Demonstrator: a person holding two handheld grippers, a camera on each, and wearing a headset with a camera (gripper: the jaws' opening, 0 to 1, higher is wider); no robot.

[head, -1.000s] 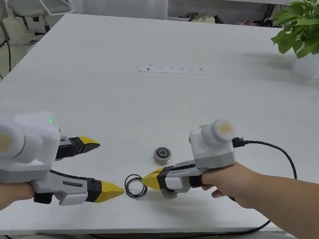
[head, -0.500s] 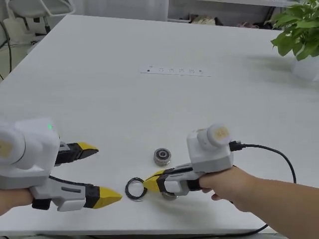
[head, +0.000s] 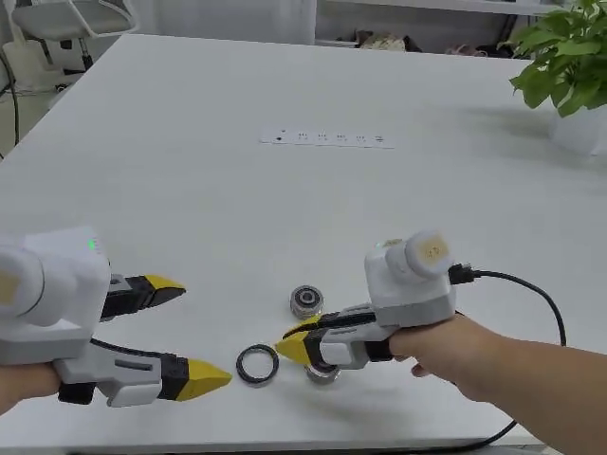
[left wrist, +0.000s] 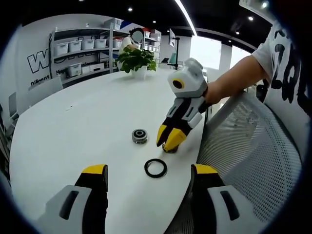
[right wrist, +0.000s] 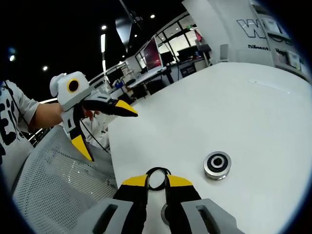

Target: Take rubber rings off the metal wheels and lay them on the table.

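Observation:
A black rubber ring [head: 257, 364] lies flat on the white table [head: 285, 209], near the front edge. It also lies ahead of my left gripper [left wrist: 149, 169], as the ring [left wrist: 155, 167]. That left gripper [head: 190, 332] is open and empty, just left of the ring. My right gripper [head: 289, 346] hovers just right of the ring, jaws a narrow gap apart with nothing between them. Beyond the tips of the right gripper [right wrist: 156, 180] I see the ring [right wrist: 156, 177]. One metal wheel [head: 306, 300] stands free behind. A second wheel [head: 322, 373] sits under the right gripper.
A flat socket strip [head: 327, 136] lies mid-table. A potted plant [head: 560, 57] stands at the far right. The right gripper's cable [head: 531, 284] trails off the front right. A mesh chair [left wrist: 243, 146] stands against the table's near edge.
The ring was at the right gripper's tips; now it lies free on the table, a little apart. The right gripper has drawn back slightly to the right. The left gripper stayed put.

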